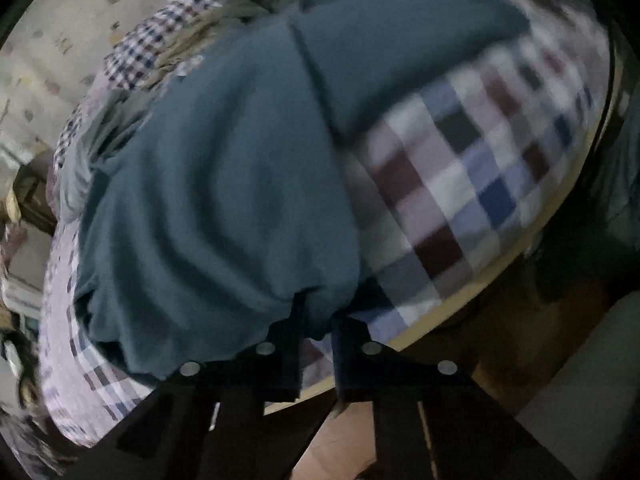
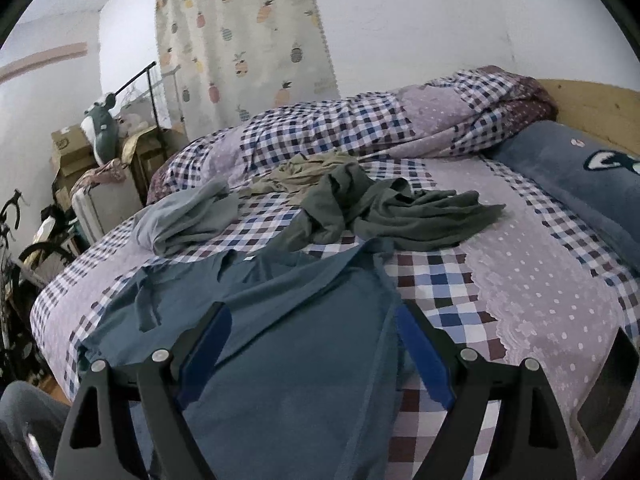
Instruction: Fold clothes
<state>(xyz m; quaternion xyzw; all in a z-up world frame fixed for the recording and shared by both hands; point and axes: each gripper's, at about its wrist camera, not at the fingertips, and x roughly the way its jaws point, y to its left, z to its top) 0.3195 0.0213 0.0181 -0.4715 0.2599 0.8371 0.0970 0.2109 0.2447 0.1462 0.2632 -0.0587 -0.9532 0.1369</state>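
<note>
2 tools: left tool [image 1: 316, 320] pinches teal shirt [image 1: 224, 184] hem; right tool [image 2: 312, 344] spread wide above shirt.

A blue shirt [image 2: 280, 340] lies spread on the near part of the bed [image 2: 540, 280], mostly flat, its collar end toward the far side, a loose strip hanging at its left. In the left wrist view its near hem [image 1: 312, 320] is bunched and puckered. Beyond it lie three crumpled garments: a dark green one [image 2: 392, 212] at centre, a pale grey one [image 2: 188, 216] to the left, and a beige one [image 2: 308, 172] farthest back.
</note>
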